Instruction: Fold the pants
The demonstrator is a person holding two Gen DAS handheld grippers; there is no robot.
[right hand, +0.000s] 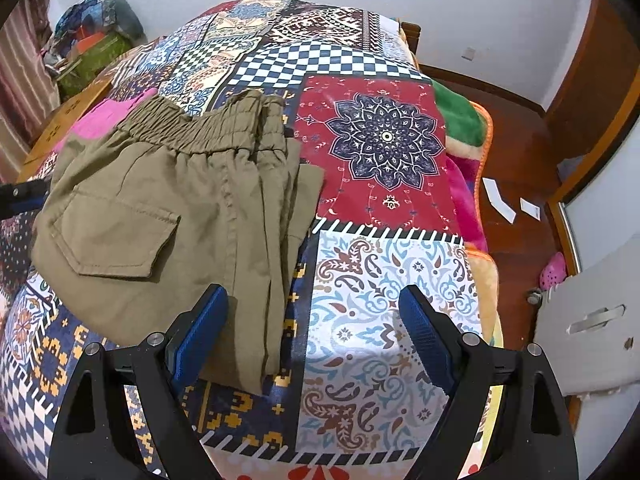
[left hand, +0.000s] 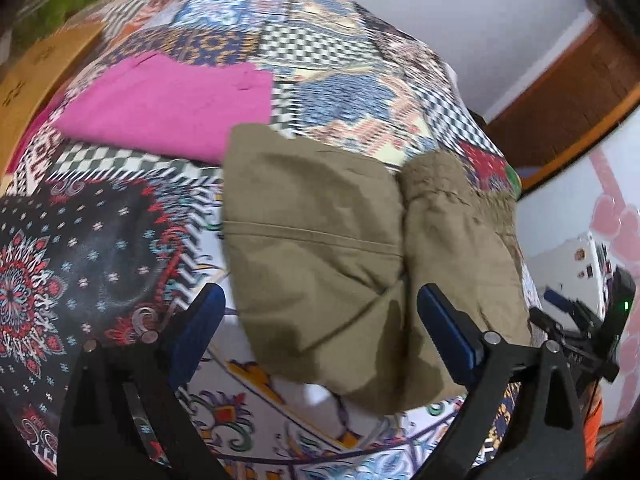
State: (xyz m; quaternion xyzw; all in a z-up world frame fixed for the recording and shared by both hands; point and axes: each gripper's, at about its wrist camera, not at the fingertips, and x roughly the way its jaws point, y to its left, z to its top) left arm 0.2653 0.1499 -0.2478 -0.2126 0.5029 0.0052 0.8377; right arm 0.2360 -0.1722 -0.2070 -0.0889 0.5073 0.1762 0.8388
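Observation:
The olive pants (left hand: 320, 240) lie folded into a compact bundle on the patchwork bedspread (left hand: 100, 240). My left gripper (left hand: 320, 294) hangs open just above their near part; its blue pads (left hand: 202, 320) stand wide to either side and touch no cloth. In the right wrist view the pants (right hand: 160, 216) show their elastic waistband at the far end and a flap pocket on top. My right gripper (right hand: 313, 294) is open over the pants' right edge and the bedspread (right hand: 380, 280), with nothing gripped. The right gripper (left hand: 580, 316) also shows at the right edge of the left wrist view.
A folded pink garment (left hand: 168, 104) lies beyond the pants on the left. A wooden board (left hand: 40, 72) borders the bed's left side. A green and pink blanket (right hand: 460, 128) hangs off the right side above a wooden floor (right hand: 520, 148). A grey cabinet (right hand: 600, 312) stands at the right.

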